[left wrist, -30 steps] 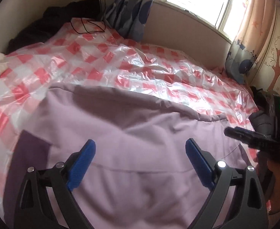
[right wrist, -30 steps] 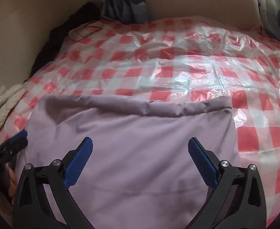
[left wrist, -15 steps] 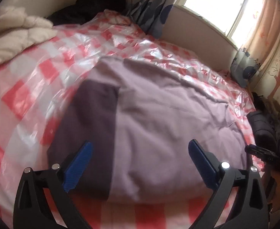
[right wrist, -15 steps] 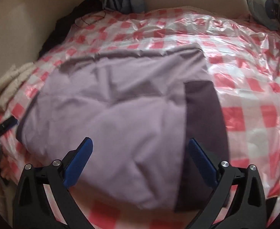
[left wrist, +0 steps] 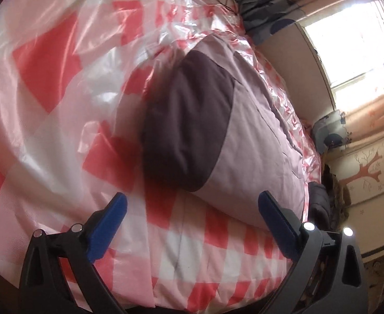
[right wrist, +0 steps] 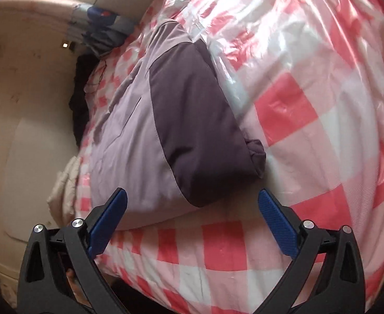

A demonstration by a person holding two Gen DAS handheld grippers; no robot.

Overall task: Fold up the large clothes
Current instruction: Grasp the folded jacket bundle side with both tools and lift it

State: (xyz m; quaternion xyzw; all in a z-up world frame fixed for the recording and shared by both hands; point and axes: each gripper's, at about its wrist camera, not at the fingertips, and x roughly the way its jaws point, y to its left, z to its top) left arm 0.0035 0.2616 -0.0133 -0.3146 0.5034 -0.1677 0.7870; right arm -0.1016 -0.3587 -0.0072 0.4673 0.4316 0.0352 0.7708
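A lilac garment (left wrist: 254, 141) with a dark purple panel (left wrist: 186, 130) lies folded on the bed. In the left wrist view my left gripper (left wrist: 192, 210) hangs open just off the bed's near edge, below the dark panel's end. The same garment (right wrist: 129, 136) shows in the right wrist view, its dark panel (right wrist: 197, 130) on the right with a small bunched corner (right wrist: 256, 151). My right gripper (right wrist: 192, 209) is open, level with the garment's near edge at the bed's side. Neither gripper touches the cloth.
The bed carries a red and white checked cover (left wrist: 61, 99) under clear plastic sheeting (right wrist: 296, 39). A cream blanket (right wrist: 66, 183) lies at the bed's left. Dark clothes (right wrist: 80, 99) sit by the wall. A window (left wrist: 349, 36) and curtains (left wrist: 370, 120) stand to the right.
Both grippers have drawn back from above the garment to the bed's near edge and tilted; the garment now lies farther ahead. Both stay open and empty.
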